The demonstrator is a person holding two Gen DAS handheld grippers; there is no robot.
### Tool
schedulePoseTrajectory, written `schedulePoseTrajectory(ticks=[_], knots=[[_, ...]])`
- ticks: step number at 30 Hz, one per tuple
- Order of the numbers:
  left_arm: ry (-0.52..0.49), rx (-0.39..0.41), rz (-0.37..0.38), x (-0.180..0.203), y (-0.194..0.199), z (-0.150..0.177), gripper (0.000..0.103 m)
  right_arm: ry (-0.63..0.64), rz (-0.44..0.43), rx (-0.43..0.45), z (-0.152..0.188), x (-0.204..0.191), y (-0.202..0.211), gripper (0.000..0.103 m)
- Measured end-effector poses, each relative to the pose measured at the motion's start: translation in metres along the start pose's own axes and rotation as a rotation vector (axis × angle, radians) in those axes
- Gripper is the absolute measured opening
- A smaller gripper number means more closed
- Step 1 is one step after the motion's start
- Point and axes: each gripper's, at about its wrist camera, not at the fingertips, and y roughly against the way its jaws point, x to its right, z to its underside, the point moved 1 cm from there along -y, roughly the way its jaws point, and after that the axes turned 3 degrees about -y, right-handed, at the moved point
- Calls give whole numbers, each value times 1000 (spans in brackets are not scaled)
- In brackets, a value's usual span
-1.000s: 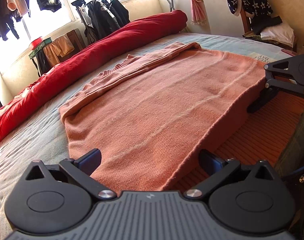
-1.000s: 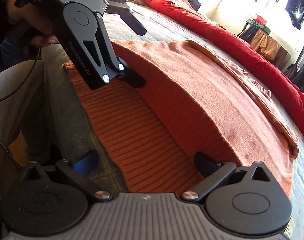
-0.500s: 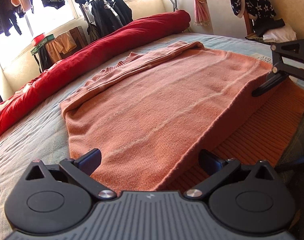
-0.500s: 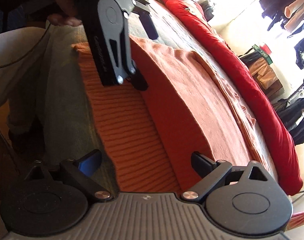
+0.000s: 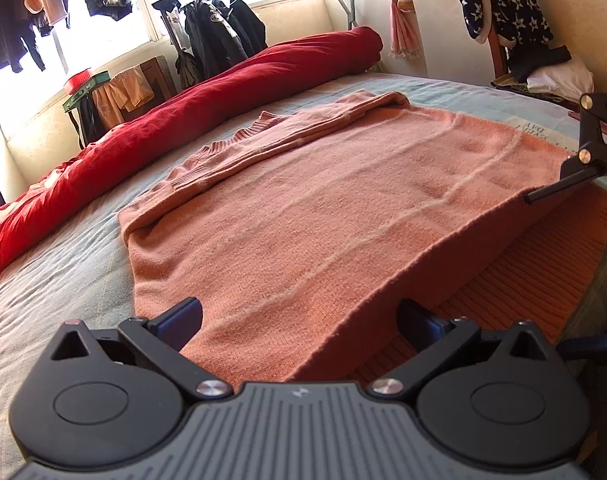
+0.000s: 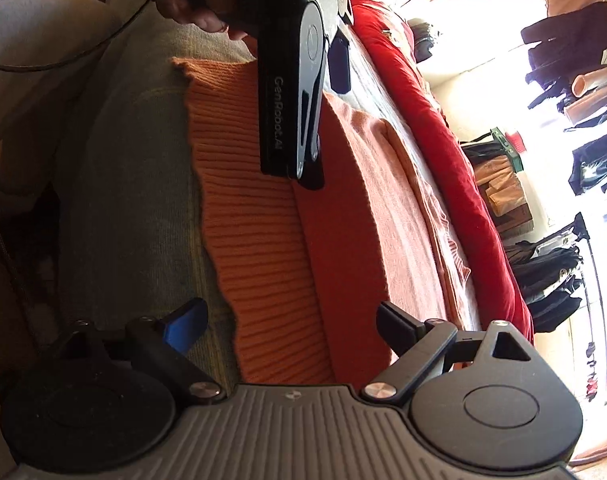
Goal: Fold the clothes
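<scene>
A salmon-pink knitted sweater (image 5: 311, 208) lies spread flat on the grey-blue bed (image 5: 63, 264), its sleeves already folded in along the edge toward the rolled red quilt (image 5: 207, 96). The sweater's near edge, away from the quilt, rests on its own brighter orange ribbed hem band (image 6: 247, 208), which hangs at the bed's side. The left gripper (image 5: 299, 320) sits low over that near edge, fingers spread wide with the fabric edge between them but not pinched. The right gripper (image 6: 291, 324) is further along the same edge, over the hem band; its fingers are wide and closing, pressing on nothing. Both seem placed to take the same edge at two points, so the sweater can probably be folded toward the quilt evenly.
</scene>
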Motion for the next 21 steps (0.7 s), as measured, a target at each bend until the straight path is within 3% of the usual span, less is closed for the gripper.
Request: schedulePoseTrajectory(ticks=[4, 8, 15, 21], knots=[[3, 1, -1, -1, -1, 0, 102, -51, 22, 27, -8, 4, 1, 93], [10, -1, 4, -2, -2, 0, 103, 9, 78, 37, -20, -2, -8, 92], [23, -5, 12, -5, -5, -2, 103, 88, 41, 29, -12, -23, -2, 79], [21, -17, 4, -7, -9, -7, 103, 95, -34, 68, -34, -22, -6, 75]])
